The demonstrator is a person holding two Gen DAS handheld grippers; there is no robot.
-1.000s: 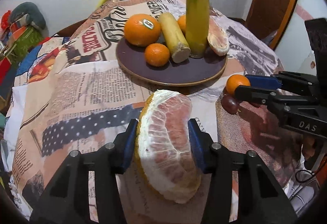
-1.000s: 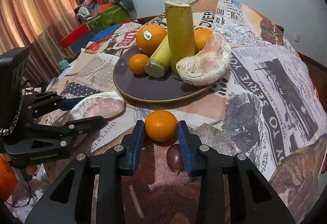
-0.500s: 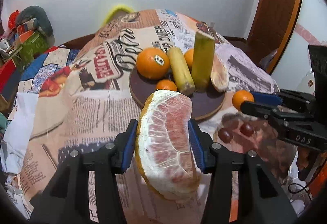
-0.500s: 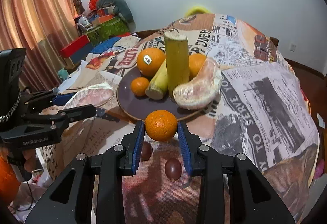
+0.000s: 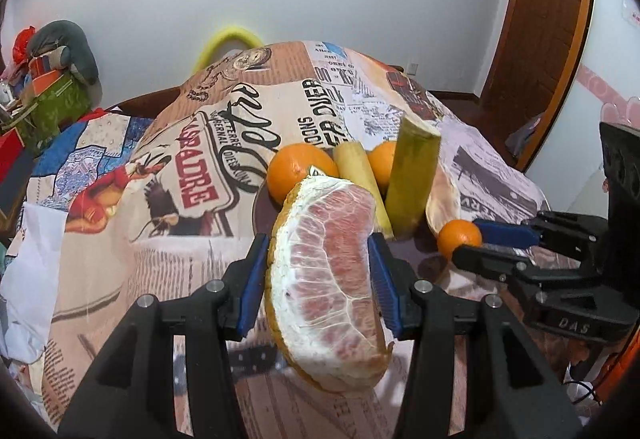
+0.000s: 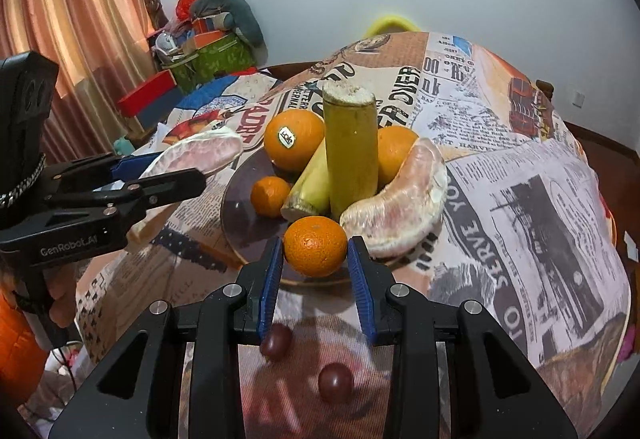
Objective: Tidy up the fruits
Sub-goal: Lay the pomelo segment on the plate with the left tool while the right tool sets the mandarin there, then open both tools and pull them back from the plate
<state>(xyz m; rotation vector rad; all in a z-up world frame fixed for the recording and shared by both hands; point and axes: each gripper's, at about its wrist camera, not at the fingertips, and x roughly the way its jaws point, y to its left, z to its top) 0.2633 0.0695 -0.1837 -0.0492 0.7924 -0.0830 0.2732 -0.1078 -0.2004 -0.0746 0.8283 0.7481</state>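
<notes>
My left gripper is shut on a peeled pomelo wedge and holds it in the air, left of the dark plate; the wedge also shows in the right wrist view. My right gripper is shut on a small mandarin held above the plate's near rim. The plate carries a stickered orange, a second orange, a small mandarin, two sugarcane pieces and another pomelo wedge.
Two dark grapes lie on the newsprint tablecloth below my right gripper. Boxes and bags are piled by the curtain at the left. A wooden door stands at the right.
Both grippers have risen from the table with their fruit. The mandarin now hangs over the plate's near rim and the pomelo wedge has moved closer to the plate.
</notes>
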